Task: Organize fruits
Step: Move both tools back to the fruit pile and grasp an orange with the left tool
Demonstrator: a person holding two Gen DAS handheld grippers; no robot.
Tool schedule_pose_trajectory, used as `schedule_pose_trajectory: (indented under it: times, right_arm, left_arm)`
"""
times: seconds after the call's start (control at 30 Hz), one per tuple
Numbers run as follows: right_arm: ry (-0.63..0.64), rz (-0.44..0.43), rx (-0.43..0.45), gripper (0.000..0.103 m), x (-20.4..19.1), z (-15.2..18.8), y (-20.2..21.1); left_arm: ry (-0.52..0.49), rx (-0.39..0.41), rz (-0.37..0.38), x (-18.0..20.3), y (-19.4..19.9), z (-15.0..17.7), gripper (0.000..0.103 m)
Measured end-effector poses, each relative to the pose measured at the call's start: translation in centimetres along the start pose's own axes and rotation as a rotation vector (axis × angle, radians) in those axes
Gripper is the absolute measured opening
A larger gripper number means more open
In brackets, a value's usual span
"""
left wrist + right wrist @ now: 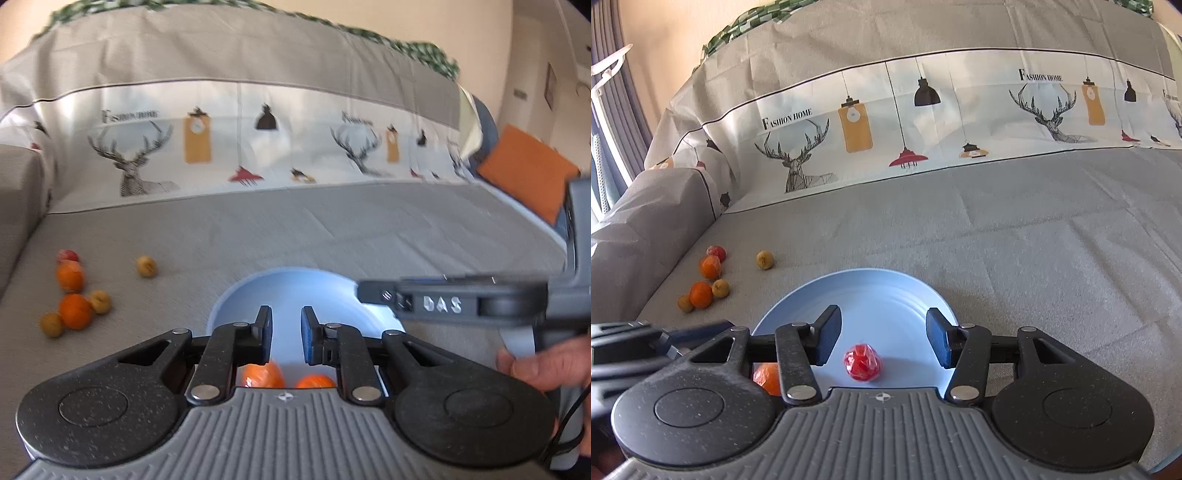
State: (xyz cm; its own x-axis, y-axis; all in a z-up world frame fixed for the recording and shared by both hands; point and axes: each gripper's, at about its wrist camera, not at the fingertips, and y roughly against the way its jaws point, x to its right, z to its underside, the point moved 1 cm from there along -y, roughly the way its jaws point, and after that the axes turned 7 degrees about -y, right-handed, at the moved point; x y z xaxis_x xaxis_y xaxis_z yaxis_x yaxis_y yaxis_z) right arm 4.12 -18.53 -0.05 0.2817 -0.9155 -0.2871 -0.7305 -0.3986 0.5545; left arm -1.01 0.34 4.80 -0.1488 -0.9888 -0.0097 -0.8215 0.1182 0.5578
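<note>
Right wrist: crinkly red fruit [862, 362] on smooth round plate [886, 288].

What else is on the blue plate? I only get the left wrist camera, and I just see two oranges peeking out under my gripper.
Observer: A red fruit in shiny wrap lies on the blue plate too.
Operator: Is the other gripper grabbing it?
Observer: No. The right gripper is open, and the red fruit lies below the gap with nothing touching it.
Operator: What do the blurry words say?
Observer: The lettering on the sheet reads FASHION HOME.
</note>
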Motion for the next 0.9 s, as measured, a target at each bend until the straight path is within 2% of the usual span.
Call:
schedule_pose_trajectory:
  times: [0.17, 0.3, 0.33, 0.4, 0.47, 0.6, 0.73, 0.9]
  right_arm:
    - [-0.014, -0.022, 0.03, 0.034, -0.1, -0.3, 0.2]
    - [-0.014, -0.052, 0.039, 0.032, -0.7, -0.5, 0.4]
    - [-0.013, -0.062, 0.038, 0.032, -0.9, -0.6, 0.4]
    - [-0.012, -0.08, 0.036, 0.032, -1.3, -0.6, 0.4]
    - [-0.012, -0.098, 0.032, 0.032, -1.7, -0.7, 0.4]
    - [-0.012, -0.136, 0.02, 0.032, -2.8, -0.8, 0.2]
    - [-0.004, -0.178, 0.014, 0.032, -4.1, -0.9, -0.1]
    - [0.007, -0.238, 0.021, 0.03, -5.9, -1.4, -0.4]
  left_arm:
    - [-0.011, 0.018, -0.086, -3.7, 0.5, -2.5, 0.018]
    - [0.036, 0.007, -0.178, -8.4, 0.0, -2.7, 0.018]
    - [0.066, -0.007, -0.207, -9.7, -0.3, -2.0, 0.018]
    - [0.218, -0.055, -0.246, -12.5, -0.6, -1.1, 0.018]
    - [0.336, -0.01, -0.272, -14.2, 0.2, -0.8, 0.018]
    - [0.416, 0.024, -0.27, -15.2, 0.9, -0.6, 0.02]
    - [0.461, 0.0, -0.27, -16.0, 0.5, -0.3, 0.02]
    - [0.604, -0.02, -0.271, -18.4, -0.3, 0.9, 0.019]
